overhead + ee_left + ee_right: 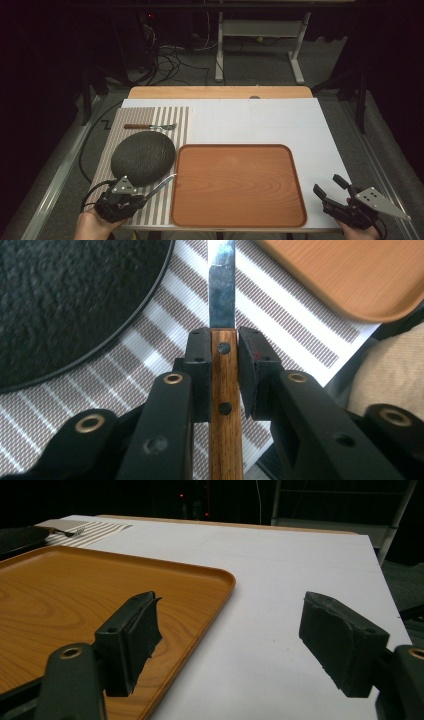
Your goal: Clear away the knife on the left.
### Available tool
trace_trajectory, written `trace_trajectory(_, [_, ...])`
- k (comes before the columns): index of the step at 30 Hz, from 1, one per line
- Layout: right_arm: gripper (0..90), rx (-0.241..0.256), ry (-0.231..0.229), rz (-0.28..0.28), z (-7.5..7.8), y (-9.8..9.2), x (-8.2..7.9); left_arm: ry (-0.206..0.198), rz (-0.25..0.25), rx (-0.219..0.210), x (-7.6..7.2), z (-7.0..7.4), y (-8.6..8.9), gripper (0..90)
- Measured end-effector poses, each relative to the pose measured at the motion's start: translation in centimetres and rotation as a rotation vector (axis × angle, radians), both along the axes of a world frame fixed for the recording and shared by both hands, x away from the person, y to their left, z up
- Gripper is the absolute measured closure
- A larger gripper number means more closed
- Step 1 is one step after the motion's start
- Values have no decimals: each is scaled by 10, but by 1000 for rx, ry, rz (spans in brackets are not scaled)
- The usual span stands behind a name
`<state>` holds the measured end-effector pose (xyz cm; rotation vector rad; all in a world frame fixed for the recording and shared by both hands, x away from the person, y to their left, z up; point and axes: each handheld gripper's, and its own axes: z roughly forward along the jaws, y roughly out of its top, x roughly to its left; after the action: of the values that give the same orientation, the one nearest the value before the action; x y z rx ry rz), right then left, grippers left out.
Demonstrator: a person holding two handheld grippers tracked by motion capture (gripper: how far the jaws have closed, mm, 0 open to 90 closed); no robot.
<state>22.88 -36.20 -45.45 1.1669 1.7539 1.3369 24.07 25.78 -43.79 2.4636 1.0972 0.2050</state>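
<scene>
A knife [222, 365] lies over the striped placemat [280, 315] at lower left of the high view, its wooden handle clamped in the left tongs [223, 365], blade pointing toward the wooden tray [239, 185]. A dark plate [143, 158] sits just beside it. The right tongs [230, 645] gape released at lower right above the white tabletop [280, 580].

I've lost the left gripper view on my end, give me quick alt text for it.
The left tongs are shut on a wooden-handled steel knife, its blade pointing away over a grey-and-white striped placemat. A dark round speckled plate lies at upper left, and a corner of an orange-brown wooden tray at upper right.
</scene>
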Motion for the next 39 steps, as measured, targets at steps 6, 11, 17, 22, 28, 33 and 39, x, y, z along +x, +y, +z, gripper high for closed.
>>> trace_trajectory(6, [246,1,-1,1,0,0,0,-10,-5,-22,1,5,-3,729])
trace_trajectory(11, [246,2,-1,1,0,0,0,-24,-29,-33,0,9,-12,729])
trace_trajectory(17, [246,4,-2,3,0,-1,0,-24,-40,-51,4,11,-21,729])
trace_trajectory(22, [246,4,-3,1,0,-1,0,-27,-42,-68,6,12,-26,729])
trace_trajectory(28, [246,2,-2,5,0,0,0,-37,-54,-81,8,13,-31,729])
trace_trajectory(33, [246,3,-3,7,0,0,0,-44,-63,-94,10,15,-37,729])
trace_trajectory(39, [246,4,-4,9,0,0,0,-47,-68,-93,13,17,-46,729])
